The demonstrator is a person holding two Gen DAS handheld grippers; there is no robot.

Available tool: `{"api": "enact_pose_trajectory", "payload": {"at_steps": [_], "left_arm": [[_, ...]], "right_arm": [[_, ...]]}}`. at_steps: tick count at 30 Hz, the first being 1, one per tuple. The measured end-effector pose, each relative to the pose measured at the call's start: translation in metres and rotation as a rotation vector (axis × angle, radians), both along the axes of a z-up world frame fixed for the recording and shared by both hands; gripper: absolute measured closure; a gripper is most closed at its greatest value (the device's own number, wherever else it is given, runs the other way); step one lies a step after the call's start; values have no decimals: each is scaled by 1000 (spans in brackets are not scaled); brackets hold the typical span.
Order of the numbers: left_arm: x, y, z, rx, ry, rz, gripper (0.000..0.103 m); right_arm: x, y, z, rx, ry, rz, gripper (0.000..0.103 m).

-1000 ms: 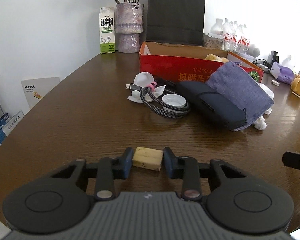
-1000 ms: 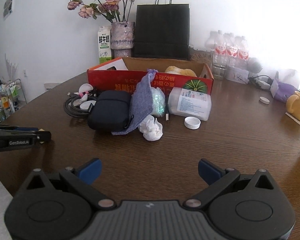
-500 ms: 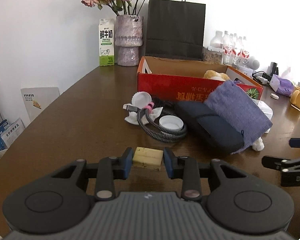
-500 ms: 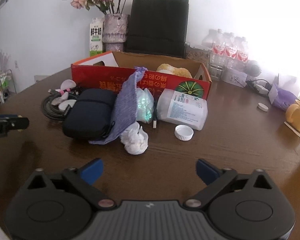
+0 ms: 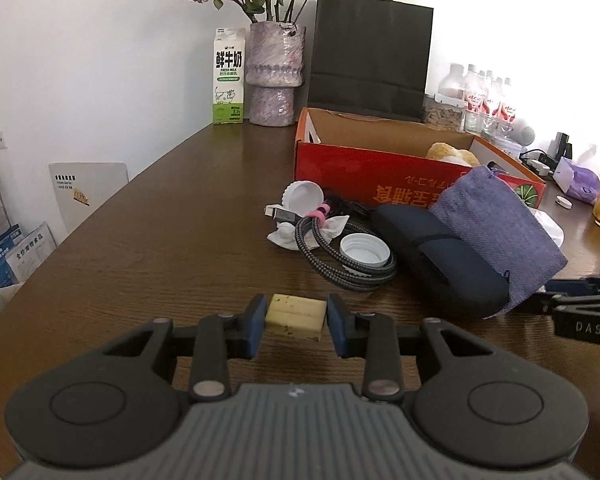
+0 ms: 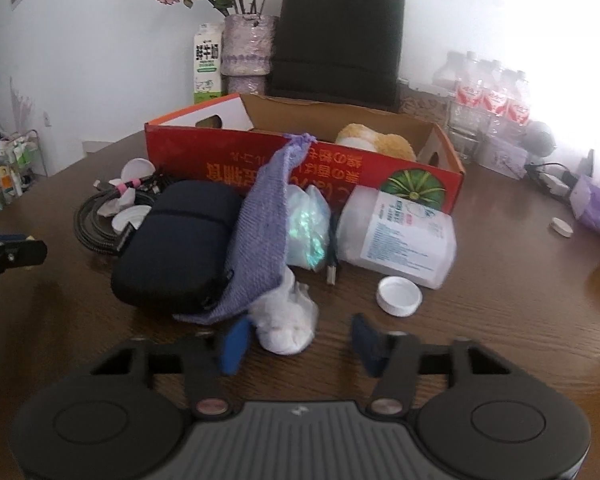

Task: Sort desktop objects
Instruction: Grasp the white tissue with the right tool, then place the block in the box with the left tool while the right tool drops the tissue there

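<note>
One yellowish eraser-like block (image 5: 295,317) sits clamped between the pads of the left tongs (image 5: 296,326), held just above the brown tabletop (image 5: 148,256). One crumpled white tissue wad (image 6: 286,322) lies on the tabletop between the jaws of the right tongs (image 6: 296,342), which have just been closing; the left pad is beside it, the right pad stands apart, so nothing is gripped. Behind the wad lie one dark zip case (image 6: 176,246), one purple cloth pouch (image 6: 262,236) draped over it, one white plastic jar (image 6: 398,236) on its side and one coiled braided cable (image 5: 340,256). Three white lids show: one (image 6: 398,295) by the jar, two (image 5: 364,250) (image 5: 303,195) at the cable. One red cardboard box (image 5: 380,178) stands behind.
</note>
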State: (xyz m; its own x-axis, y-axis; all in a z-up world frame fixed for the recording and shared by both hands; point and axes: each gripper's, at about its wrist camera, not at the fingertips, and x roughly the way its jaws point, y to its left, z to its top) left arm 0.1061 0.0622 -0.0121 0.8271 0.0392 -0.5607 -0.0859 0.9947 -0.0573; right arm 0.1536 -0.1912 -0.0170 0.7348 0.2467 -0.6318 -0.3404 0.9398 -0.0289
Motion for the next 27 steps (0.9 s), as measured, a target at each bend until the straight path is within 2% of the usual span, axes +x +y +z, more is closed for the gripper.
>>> {"api": "enact_pose_trajectory", "payload": {"at_steps": [1,5,15,22,27], "left_arm": [[0,1,0,-2,1,0,70],[0,2,-1,-4,0,-1,70],[1,0,15,-14,-50,-7,70],[15,-9,57,3,-181,-38,70],[39,-18,85,-36,-255,-72,70]], "right_arm": [[1,0,0,10,4,5,80],[-3,0,2,25,-12,13,83],[-10,-13,17,47,-67,-28,84],[-2,-27,51,71,-178,-59,84],[18,-30,77,99,-247,-72,84]]}}
